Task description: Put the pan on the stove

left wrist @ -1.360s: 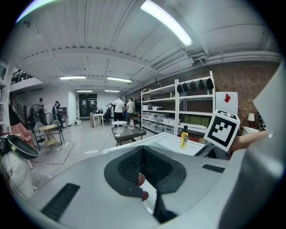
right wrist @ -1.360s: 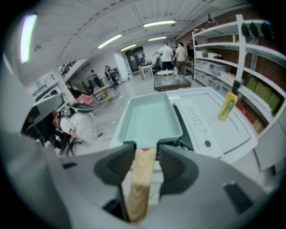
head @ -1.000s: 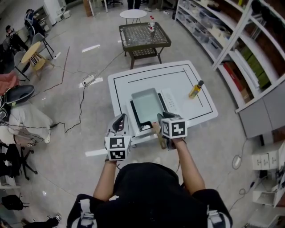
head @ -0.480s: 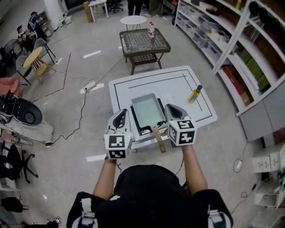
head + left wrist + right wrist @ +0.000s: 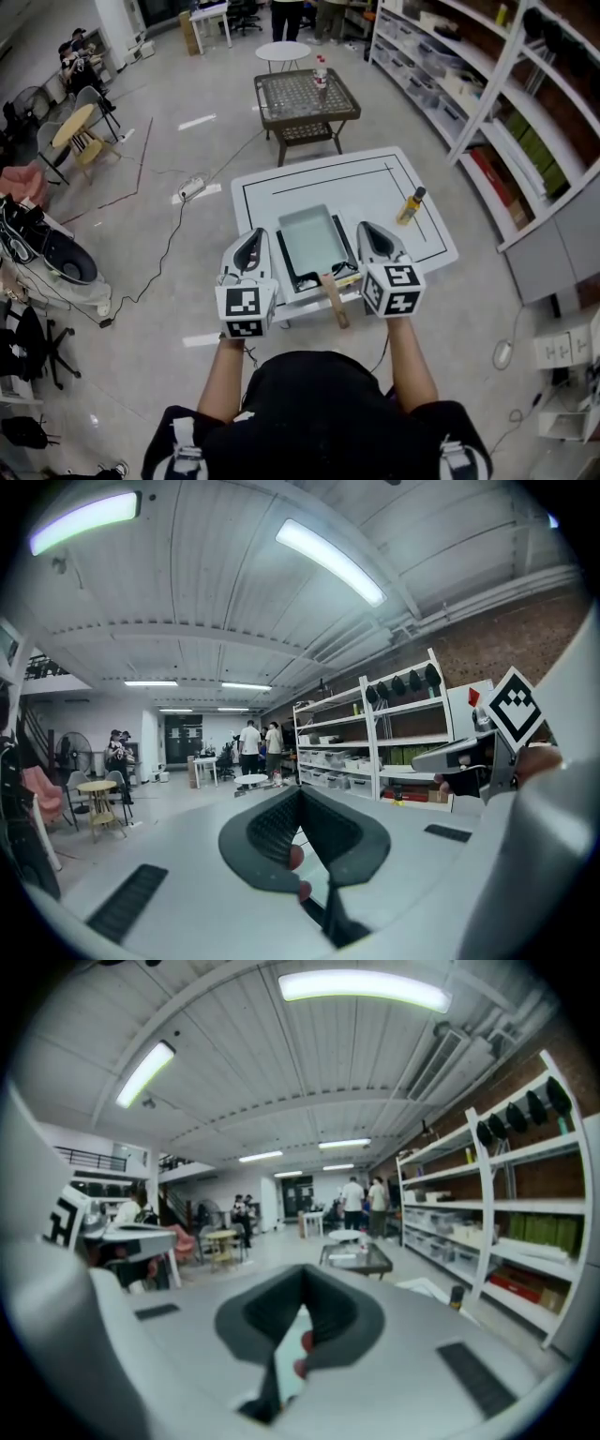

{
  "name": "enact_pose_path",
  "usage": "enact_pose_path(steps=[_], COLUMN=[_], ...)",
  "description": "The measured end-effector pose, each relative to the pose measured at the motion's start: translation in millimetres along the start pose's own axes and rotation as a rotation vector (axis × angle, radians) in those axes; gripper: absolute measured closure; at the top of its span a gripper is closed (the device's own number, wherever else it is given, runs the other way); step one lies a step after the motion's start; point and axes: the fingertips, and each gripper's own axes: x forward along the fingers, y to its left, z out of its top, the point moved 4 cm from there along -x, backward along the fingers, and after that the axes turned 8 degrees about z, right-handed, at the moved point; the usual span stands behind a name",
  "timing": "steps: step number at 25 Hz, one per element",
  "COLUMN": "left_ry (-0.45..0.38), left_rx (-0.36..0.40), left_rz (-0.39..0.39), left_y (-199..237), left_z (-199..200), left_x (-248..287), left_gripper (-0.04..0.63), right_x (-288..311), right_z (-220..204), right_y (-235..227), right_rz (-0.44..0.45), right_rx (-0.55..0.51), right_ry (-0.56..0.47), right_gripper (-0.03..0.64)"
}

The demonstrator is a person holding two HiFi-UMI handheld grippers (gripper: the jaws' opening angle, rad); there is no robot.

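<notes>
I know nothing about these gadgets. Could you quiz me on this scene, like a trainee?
1. True or false: the pan sits on the stove.
2. What stands on the table, right of the pan? A) yellow bottle B) mug C) plate
3. Does the left gripper or the right gripper hold anything?
Key: 1 true; 2 A; 3 no, both are shut and empty, the right gripper's jaws having just closed.
</notes>
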Motion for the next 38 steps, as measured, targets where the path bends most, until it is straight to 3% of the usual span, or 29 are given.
enact_pose_path(steps=[19,38], left_ry=[-0.018,-0.001], left_rx=[0.006,-0.004], left_rz=[-0.014,-0.022], left_y=[-10.0,-15.3], left_z=[5.0,-6.2], left_x=[-4.9,3.8], left_gripper=[0.574,0.574], right_x=[-3.4,11.0], right_z=[-1.2,-20.6], right_y=[4.7,-1.9], right_rz=[0.025,0.025], right_rx=[-0.049,-0.035], right_ry=[-0.017,0.046], right_gripper=[0.583,0.583])
